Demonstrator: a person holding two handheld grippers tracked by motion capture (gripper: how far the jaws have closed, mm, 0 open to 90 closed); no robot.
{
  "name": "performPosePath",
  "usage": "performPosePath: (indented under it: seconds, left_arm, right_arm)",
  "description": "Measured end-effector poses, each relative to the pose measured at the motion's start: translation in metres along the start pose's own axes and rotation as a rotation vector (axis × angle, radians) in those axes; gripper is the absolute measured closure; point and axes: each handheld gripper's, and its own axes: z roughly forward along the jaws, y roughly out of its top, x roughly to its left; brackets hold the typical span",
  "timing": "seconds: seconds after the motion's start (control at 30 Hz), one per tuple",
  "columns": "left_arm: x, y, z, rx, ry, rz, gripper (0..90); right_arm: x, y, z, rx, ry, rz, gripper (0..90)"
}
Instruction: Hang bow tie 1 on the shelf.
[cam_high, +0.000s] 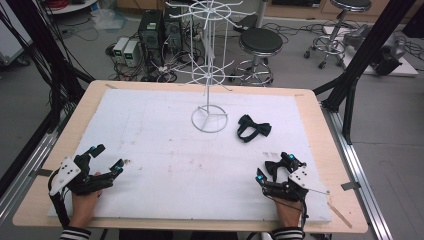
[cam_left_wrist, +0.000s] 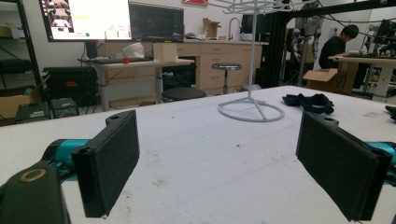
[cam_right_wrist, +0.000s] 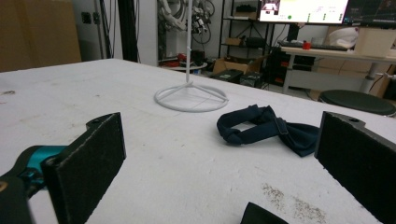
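White foam sheeting (cam_high: 165, 150) covers most of the light wooden tabletop (cam_high: 327, 150), and on it, right of centre and toward the far half, lies a dark navy fabric bow tie with its strap looped (cam_high: 253, 128). Just left of the bow tie and a little farther off stands a white wire display rack with a ring-shaped base and spoked tiers of hooks (cam_high: 209, 119); base and tie are near each other but apart.

At the near left corner of the sheet the left gripper (cam_high: 105, 160) rests on the foam in the person's hand, its black padded jaws spread wide with nothing between them. At the near right, the right gripper (cam_high: 273, 167) sits likewise on the foam, jaws wide apart and empty. The bow tie lies beyond it, slightly to the left, well apart from the pads.

From the right gripper view the bow tie (cam_right_wrist: 266, 130) lies in the open gap ahead of the jaws, with bare foam between and the rack's ring base (cam_right_wrist: 191, 98) farther off to the left. From the left gripper view the rack base (cam_left_wrist: 251, 110) stands ahead and the tie (cam_left_wrist: 309, 102) beyond it to the right.

Beyond the far table edge stand a black round stool (cam_high: 260, 42), computer cases (cam_high: 150, 32) and tangled cables on the floor.
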Motion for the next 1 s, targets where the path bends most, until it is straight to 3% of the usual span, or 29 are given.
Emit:
performPosePath:
  seconds: [0.07, 0.33, 0.5, 0.73, 1.0]
  left_arm:
    - [0.0, 0.0, 0.0, 0.002, 0.0, 0.003, 13.8]
    - [0.0, 0.0, 0.0, 0.001, 0.0, 0.005, 13.8]
    - [0.0, 0.0, 0.0, 0.001, 0.0, 0.005, 13.8]
    - [0.0, 0.0, 0.0, 0.001, 0.0, 0.005, 13.8]
    - [0.0, 0.0, -0.001, 0.002, 0.0, 0.007, 13.8]
  right_arm:
    - [-0.001, 0.003, -0.003, -0.02, 0.003, 0.021, 1.1]
    - [-0.004, 0.014, -0.004, -0.024, -0.007, 0.027, 1.1]
    - [-0.01, 0.031, -0.001, 0.057, 0.032, 0.011, 1.1]
    - [-0.018, 0.057, 0.004, 0.114, 0.064, -0.02, 1.0]
    - [-0.03, 0.088, 0.024, 0.213, 0.116, -0.068, 1.1]
